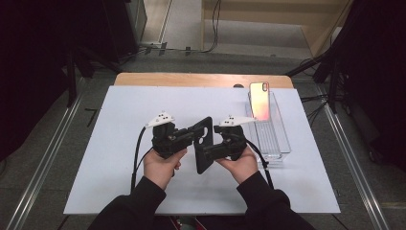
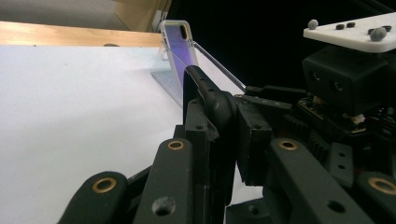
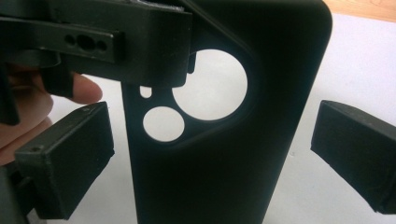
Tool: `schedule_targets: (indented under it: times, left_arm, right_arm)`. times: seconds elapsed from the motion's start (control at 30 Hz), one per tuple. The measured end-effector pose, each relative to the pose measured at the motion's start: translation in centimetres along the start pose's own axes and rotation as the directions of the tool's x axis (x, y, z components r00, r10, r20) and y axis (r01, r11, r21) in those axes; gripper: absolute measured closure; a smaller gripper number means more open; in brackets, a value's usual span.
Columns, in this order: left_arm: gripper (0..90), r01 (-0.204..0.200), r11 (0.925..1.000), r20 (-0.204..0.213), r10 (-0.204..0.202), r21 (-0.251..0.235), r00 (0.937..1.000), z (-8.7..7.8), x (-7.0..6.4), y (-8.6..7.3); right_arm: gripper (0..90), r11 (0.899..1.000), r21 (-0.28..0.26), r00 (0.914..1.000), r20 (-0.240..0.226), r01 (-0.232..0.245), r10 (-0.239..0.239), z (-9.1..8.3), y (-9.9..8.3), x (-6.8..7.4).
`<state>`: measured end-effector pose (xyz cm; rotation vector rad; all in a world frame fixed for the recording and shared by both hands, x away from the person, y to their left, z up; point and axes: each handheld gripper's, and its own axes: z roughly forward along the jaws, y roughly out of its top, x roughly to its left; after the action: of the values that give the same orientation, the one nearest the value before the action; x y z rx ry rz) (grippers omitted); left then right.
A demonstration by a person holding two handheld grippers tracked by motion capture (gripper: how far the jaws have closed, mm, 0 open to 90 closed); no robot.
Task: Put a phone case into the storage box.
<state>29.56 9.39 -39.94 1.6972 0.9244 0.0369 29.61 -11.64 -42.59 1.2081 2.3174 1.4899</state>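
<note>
Left hand-held gripper (image 1: 195,135) clamped on the black phone case's (image 1: 203,145) camera-hole end, held above the counter (image 1: 119,143) | my right hand-held gripper (image 3: 212,154) jaws spread either side of it, not touching | iridescent phone (image 1: 259,100) upright in clear tray (image 1: 280,143)

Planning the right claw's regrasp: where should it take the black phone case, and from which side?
Take the black soft phone case across its plain lower body, below the round camera cutouts, pads on its two long edges. The right claw already stands open astride it there, facing the flat back. The left claw pinches the top corner beside the cutouts, so stay below that.
</note>
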Motion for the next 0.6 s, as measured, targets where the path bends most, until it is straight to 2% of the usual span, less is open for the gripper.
schedule_targets:
  times: [0.17, 0.2, 0.23, 0.33, 0.6]
  left_arm:
    - [77.8, 0.013, 0.9999, 0.009, -0.013, 0.001, 0.9999, 0.06, -0.37, -0.15]
    - [77.8, 0.014, 0.9999, 0.008, -0.014, 0.005, 0.9999, 0.06, -0.42, -0.18]
    - [77.8, 0.013, 0.9999, 0.007, -0.014, 0.005, 0.9999, 0.04, -0.47, -0.21]
    - [77.8, 0.025, 0.9996, 0.009, -0.025, 0.017, 0.9996, -0.04, -0.38, -0.21]
    - [75.5, 0.063, 0.9978, 0.032, -0.064, 0.021, 0.9974, -0.20, -0.14, -0.07]
  right_arm:
    - [0.0, 1.000, 0.000, 1.0000, 0.006, 0.004, -0.004, 0.18, 0.18, 0.19]
    - [2.2, 1.000, 0.002, 1.0000, 0.003, 0.002, -0.002, 0.22, 0.18, 0.15]
    - [9.4, 1.000, 0.007, 0.9998, -0.019, -0.010, 0.010, 0.15, 0.14, 0.04]
    - [10.0, 1.000, 0.017, 0.9989, -0.041, -0.024, 0.025, 0.24, 0.16, -0.10]
    - [11.5, 0.999, 0.028, 0.9993, -0.031, -0.019, 0.020, 0.19, 0.37, 0.05]
